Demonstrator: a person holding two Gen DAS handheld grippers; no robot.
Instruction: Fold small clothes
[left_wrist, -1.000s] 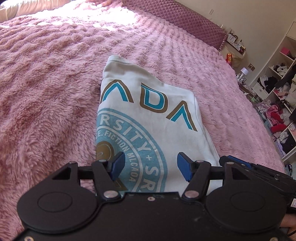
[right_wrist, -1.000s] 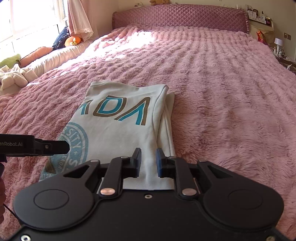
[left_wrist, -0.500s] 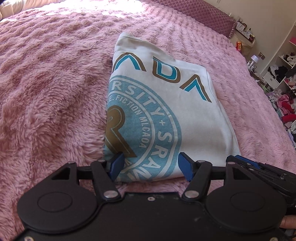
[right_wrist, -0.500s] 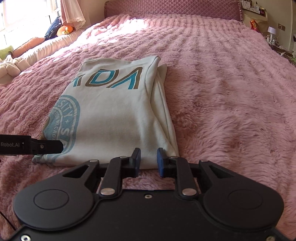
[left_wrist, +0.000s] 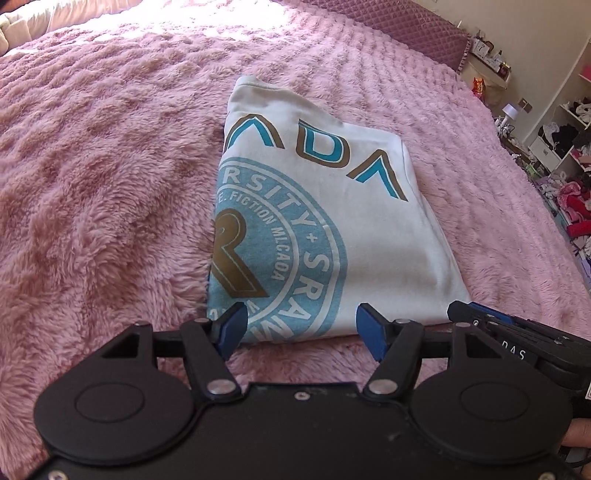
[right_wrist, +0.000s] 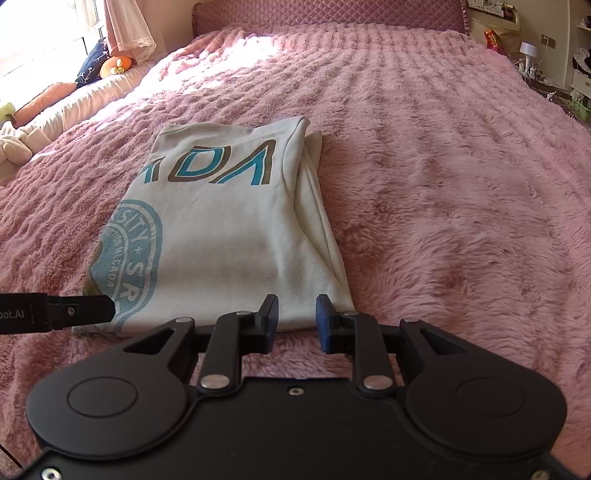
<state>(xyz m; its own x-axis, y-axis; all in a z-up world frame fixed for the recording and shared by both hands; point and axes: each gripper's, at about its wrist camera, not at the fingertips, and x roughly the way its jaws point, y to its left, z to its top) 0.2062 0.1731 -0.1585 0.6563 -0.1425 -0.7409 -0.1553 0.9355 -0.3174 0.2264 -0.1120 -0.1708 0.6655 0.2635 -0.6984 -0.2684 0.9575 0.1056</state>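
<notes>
The folded shirt (left_wrist: 325, 221) lies flat on the pink blanket (left_wrist: 103, 192). L gripper (left_wrist: 301, 326) is wide open, holding nothing. R gripper (right_wrist: 295, 319) is opening a bit, w/ nothing in it.

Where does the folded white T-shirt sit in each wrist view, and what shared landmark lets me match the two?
Left wrist: T-shirt at centre, its near edge just beyond the open left tongs.
Right wrist: T-shirt left of centre, its near right corner by the right tongs, which are opening with nothing gripped.
Shared landmark: the blue and brown "ADA" lettering at its far end.
</notes>
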